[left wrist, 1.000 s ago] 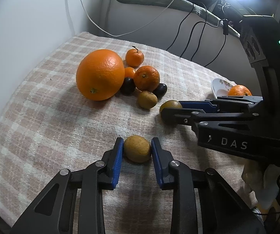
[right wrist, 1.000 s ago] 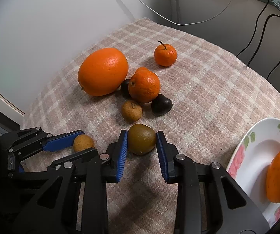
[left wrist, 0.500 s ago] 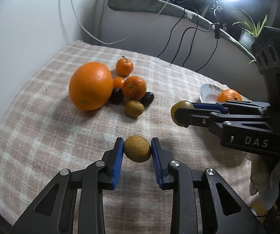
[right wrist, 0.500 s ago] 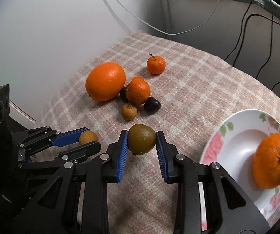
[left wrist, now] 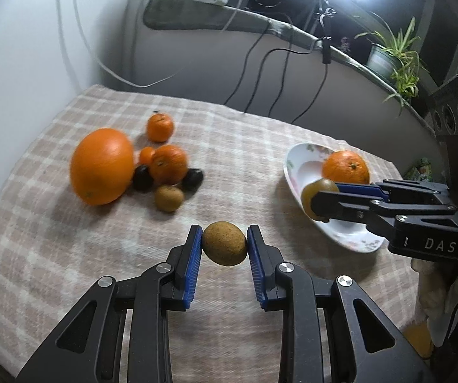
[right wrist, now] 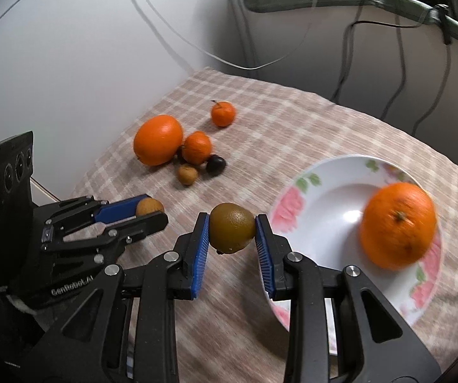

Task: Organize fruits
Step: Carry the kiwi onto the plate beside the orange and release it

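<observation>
Now clamped between the blue pads of the left gripper (left wrist: pixel 224 249): a small tan fruit (left wrist: pixel 224 247), lifted clear of the checked cloth (left wrist: pixel 53 255) covering the surface. Likewise gripped in the right gripper (right wrist: pixel 232 228), jaws narrow on it: a greenish-brown fruit (right wrist: pixel 232 227), raised just beside the near rim of the flowered plate (right wrist: pixel 334 198). On that plate, toward its right side, one orange (right wrist: pixel 398 225). Farther back on the cloth, well apart from the plate, a cluster: a large orange (right wrist: pixel 158 139), a mandarin (right wrist: pixel 197 147) touching it, two dark fruits (left wrist: pixel 193 179), a small brown fruit (right wrist: pixel 187 174), and a stemmed mandarin (right wrist: pixel 222 113) slightly apart behind
</observation>
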`<state>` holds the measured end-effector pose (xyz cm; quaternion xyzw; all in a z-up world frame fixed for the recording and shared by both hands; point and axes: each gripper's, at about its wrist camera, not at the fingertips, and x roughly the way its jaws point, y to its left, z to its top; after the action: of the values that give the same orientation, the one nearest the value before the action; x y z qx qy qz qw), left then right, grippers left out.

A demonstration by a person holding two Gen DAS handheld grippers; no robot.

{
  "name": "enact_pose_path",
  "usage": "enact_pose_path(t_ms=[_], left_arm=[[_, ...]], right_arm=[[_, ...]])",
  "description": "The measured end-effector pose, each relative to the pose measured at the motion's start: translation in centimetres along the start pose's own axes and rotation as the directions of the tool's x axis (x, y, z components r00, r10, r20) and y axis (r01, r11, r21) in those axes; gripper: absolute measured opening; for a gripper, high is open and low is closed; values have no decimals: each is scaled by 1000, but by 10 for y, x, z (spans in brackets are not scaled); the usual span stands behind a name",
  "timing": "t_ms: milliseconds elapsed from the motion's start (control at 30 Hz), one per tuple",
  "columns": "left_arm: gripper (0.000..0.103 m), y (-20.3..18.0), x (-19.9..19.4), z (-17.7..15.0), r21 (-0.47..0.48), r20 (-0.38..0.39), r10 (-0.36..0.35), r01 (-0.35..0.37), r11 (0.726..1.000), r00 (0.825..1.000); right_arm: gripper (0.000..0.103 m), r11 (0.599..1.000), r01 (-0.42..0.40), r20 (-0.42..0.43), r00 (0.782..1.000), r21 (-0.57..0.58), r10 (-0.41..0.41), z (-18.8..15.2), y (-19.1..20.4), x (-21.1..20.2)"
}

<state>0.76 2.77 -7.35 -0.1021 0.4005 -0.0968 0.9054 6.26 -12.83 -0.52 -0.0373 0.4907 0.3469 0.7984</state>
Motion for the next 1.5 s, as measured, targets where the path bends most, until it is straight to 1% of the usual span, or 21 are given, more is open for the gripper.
enact_pose_path(t_ms=[267, 700, 1000, 1500], left_arm=[[27, -30, 10, 7, 58, -5, -41, 42, 997, 999], [27, -71, 28, 13, 130, -29, -89, 92, 987, 996], [27, -83, 36, 13, 151, -49, -95, 101, 983, 994], [27, -94, 45, 13, 169, -75, -107, 119, 978, 991]], right_arm=[[30, 997, 42, 13, 999, 59, -43, -23, -31, -24], [30, 985, 108, 2, 994, 133, -109, -53, -72, -43], [30, 980, 139, -8, 990, 143, -140, -64, -84, -47], [30, 972, 170, -26, 985, 160, -168, -69, -90, -44]])
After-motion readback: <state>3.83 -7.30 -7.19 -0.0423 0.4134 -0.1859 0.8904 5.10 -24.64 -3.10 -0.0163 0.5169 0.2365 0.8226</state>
